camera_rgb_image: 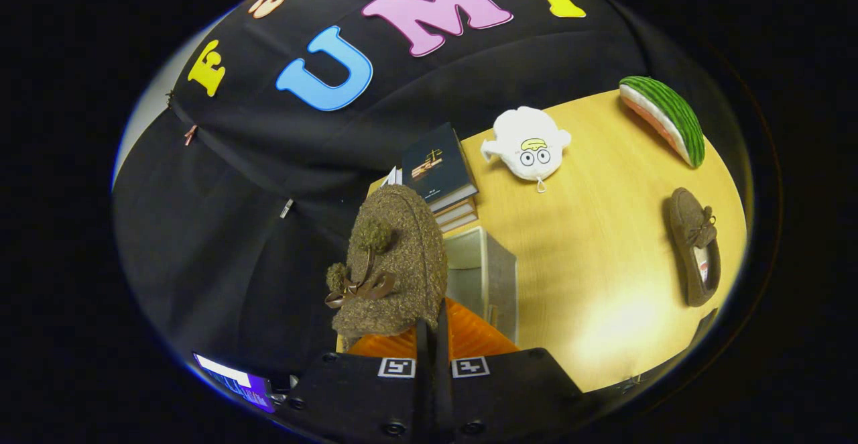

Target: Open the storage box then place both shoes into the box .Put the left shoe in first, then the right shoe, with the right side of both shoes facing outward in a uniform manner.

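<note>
- We are seeing the tool point(433, 337) with its two fingers drawn almost together, pinching the rim of a brown fuzzy shoe point(392, 263) that is rising toe-up just ahead of them.
- That shoe, with its bow and pompoms facing us, is hanging over the storage box point(486, 276), whose grey wall and orange ribbed inside are showing at about one o'clock from the fingertips.
- We are noticing the second shoe point(695, 246) lying flat on the worktop point(590, 256), well apart at three o'clock from the box.
- A stack of books point(442, 176) is sitting just beyond the box at twelve o'clock.
- A white plush toy point(529, 143) and a watermelon-slice cushion point(665, 119) are resting farther off, toward one and two o'clock.
</note>
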